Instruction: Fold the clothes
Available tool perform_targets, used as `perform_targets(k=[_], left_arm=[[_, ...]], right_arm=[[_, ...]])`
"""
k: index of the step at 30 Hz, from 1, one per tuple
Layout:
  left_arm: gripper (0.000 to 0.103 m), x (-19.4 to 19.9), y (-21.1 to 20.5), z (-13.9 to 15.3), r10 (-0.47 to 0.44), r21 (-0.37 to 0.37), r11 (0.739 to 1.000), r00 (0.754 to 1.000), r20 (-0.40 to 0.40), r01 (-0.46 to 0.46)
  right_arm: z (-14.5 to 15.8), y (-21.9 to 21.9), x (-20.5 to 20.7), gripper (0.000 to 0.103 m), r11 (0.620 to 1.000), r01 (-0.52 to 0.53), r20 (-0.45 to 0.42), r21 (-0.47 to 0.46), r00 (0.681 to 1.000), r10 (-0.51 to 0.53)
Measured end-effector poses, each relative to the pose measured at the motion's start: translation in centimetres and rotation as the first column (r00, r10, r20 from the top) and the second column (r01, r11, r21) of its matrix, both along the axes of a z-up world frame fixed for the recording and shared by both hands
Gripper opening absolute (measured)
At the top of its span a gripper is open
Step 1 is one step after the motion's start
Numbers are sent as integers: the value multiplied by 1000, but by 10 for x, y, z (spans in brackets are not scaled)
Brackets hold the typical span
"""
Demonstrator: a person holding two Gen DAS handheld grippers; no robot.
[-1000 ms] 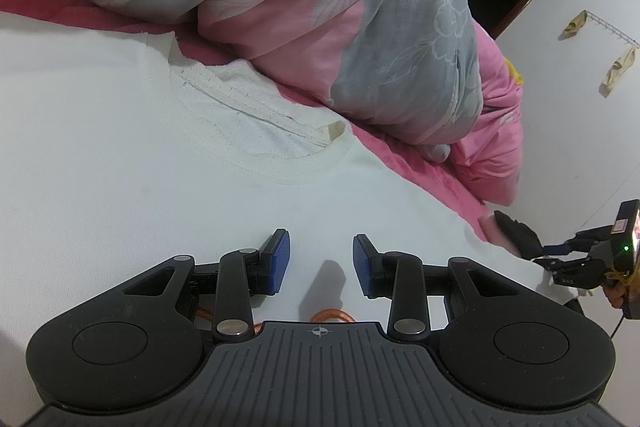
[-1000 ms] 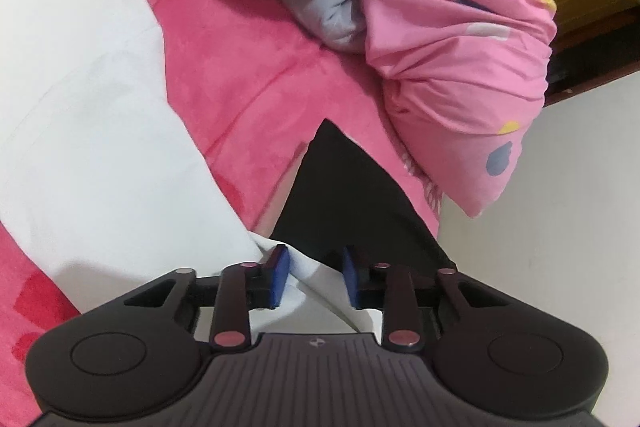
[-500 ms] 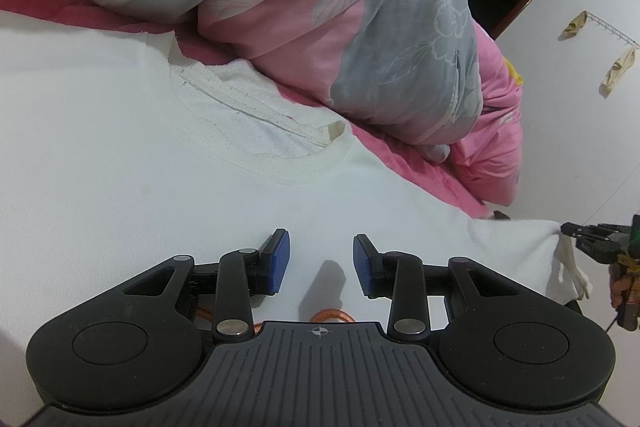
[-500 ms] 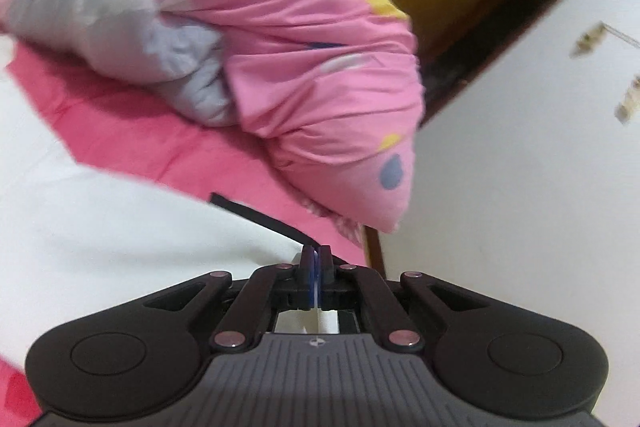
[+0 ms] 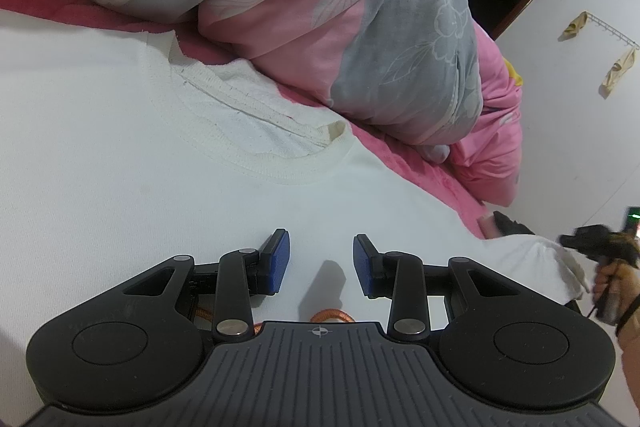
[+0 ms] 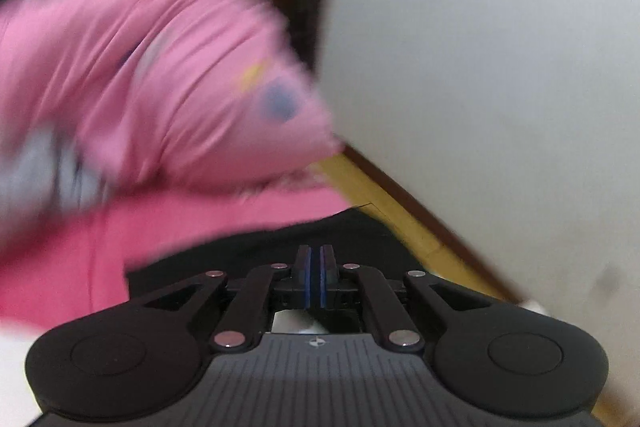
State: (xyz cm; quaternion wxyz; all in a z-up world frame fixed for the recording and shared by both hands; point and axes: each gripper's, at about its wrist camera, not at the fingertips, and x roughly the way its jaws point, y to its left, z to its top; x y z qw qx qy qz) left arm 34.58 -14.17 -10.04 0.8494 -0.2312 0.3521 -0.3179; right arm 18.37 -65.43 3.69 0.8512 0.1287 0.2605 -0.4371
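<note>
My left wrist camera looks forward and a little down along my left gripper (image 5: 321, 263), close over the white shirt (image 5: 120, 167) on the bed, facing the pink quilt (image 5: 304, 7). My right wrist camera, blurred, sits low behind my right gripper (image 6: 315, 259), facing the wall (image 6: 500, 47). Both views share the quilt's pink end.
</note>
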Motion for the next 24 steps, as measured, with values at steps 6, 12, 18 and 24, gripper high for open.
perform_targets(k=[6, 12, 18, 24], left_arm=[[35, 0, -1, 1, 1, 5, 1000, 1000, 1, -1], [35, 0, 0, 1, 2, 6, 1000, 1000, 0, -2], [35, -1, 0, 1, 4, 6, 1000, 1000, 0, -4], [35, -1, 0, 1, 4, 6, 1000, 1000, 0, -4]], right_arm=[[16, -12, -89, 4, 986, -11, 196, 167, 980, -22], [1, 1, -107, 5, 969, -108, 188, 222, 980, 66], [-7, 7, -95, 7, 953, -151, 200, 263, 975, 100], [-30, -49, -40, 8, 961, 29, 46, 276, 998, -43]])
